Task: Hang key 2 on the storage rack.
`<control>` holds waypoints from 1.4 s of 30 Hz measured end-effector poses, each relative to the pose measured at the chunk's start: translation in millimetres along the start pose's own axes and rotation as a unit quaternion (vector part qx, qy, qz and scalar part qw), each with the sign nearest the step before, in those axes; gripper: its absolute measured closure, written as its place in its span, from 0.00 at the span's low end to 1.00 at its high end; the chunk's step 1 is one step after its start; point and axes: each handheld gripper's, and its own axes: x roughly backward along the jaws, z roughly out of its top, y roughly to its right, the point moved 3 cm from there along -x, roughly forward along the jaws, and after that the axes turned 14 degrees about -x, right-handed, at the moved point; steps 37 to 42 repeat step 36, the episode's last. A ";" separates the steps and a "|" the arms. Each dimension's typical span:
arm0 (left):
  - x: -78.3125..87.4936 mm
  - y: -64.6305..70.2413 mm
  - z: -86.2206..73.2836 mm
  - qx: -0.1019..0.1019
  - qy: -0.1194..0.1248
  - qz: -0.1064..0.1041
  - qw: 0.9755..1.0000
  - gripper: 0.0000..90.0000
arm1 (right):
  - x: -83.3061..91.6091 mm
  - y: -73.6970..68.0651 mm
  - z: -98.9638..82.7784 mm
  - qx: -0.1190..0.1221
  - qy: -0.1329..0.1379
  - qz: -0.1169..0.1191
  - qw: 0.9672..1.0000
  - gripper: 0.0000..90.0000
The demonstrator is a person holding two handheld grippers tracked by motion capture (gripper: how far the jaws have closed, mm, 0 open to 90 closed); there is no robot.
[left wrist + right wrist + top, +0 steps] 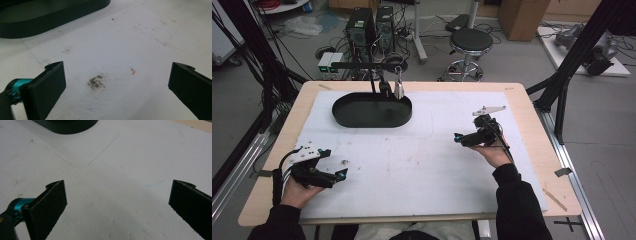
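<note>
Left gripper (343,173): held low at 7 o'clock on the table, jaws wide, holding nothing.
Right gripper (457,136): at 3 o'clock, jaws wide too, nothing inside.
Black tray (371,111): sits at 11 o'clock, well apart from both.
Good way: move slowly toward the tray, keep jaws wide.

Black tray (372,111) on a white mat (422,155), itself speckled with a grey-brown smudge (96,82) and a small pink fleck (132,71). The counter (532,125) rim is pale wood. Both hand-held grippers, left (343,173) and right (457,136), are black with teal accents, and the sleeves (517,200) are black too.
</note>
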 end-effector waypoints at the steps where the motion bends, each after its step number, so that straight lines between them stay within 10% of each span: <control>1: 0.0 0.0 0.0 0.000 0.000 0.000 1.000 0.02 | 0.0 0.0 0.0 0.000 0.000 0.000 1.000 0.01; 22: -2.2 1.6 -0.2 0.000 -0.008 -0.002 1.000 0.02 | 28.4 15.2 -64.8 -0.035 0.017 0.004 0.999 0.01; 42: -2.4 1.2 -0.7 -0.002 -0.012 0.002 1.000 0.02 | 34.2 15.9 -79.4 -0.027 0.023 -0.003 0.999 0.01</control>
